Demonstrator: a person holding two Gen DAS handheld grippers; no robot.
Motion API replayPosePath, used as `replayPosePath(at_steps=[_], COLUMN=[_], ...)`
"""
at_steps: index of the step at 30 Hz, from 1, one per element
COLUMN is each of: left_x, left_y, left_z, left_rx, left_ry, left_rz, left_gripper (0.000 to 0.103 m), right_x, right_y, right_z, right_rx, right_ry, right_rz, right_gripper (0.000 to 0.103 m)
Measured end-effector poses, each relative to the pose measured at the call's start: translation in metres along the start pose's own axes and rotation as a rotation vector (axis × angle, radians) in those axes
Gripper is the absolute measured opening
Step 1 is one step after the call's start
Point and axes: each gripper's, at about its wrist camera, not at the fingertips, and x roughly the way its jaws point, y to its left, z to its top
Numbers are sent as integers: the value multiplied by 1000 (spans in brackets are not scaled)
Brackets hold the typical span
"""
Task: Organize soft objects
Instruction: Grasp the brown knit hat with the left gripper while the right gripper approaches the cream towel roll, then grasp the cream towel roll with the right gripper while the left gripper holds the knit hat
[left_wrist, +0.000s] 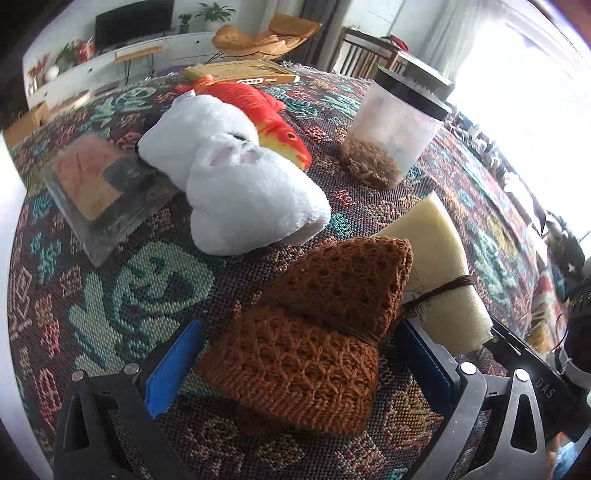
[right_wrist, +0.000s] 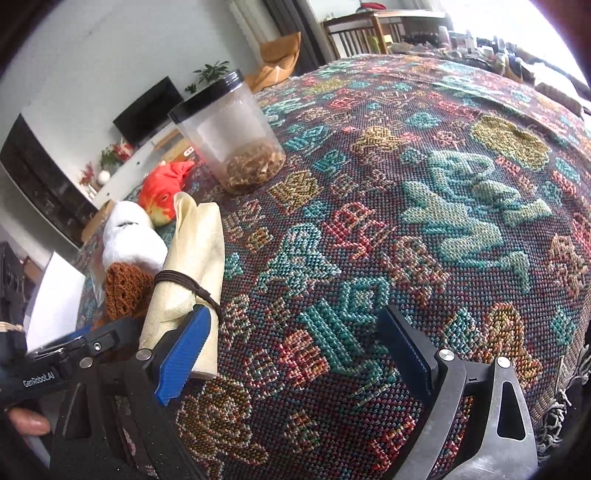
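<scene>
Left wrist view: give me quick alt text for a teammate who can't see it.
The open left gripper straddles a brown knitted bundle lying on a patterned woven cloth, with a cream tied roll just to its right. Beyond lie white plush slippers, an orange fish toy and a black-lidded clear jar.

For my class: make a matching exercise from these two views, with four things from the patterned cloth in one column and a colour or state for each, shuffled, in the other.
Things:
1. knitted bundle
2. plush fish
3. plastic jar
4. folded cream cloth

Descriptions:
A. tied round with a dark cord
B. orange-red
C. rust-brown, lying between the open fingers of the left gripper
D. clear, with a black lid

Pairs: 1-C, 2-B, 3-D, 4-A
</scene>
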Motion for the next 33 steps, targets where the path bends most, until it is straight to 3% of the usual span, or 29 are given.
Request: replayPosePath(at_steps=[4, 8, 15, 27, 33], left_x=[1, 5, -1, -9, -23], left_y=[-15, -34, -61, -59, -44], left_z=[-4, -6, -17, -23, -29], left_rx=[68, 165, 291, 264, 178], left_ry=[-22, -29, -77, -98, -113], left_rz=[45, 134, 271, 323, 281], left_gripper=[101, 86, 74, 73, 72], right_x=[-6, -15, -9, -18, -19], right_y=[-14, -27, -19, -17, -17], right_z=[5, 11, 13, 1, 1], right_rx=[79, 143, 110, 90, 99], right_ry=[-7, -55, -40, -52, -69], right_rz=[53, 92, 86, 72, 72], right_gripper=[94, 94, 94, 94, 94])
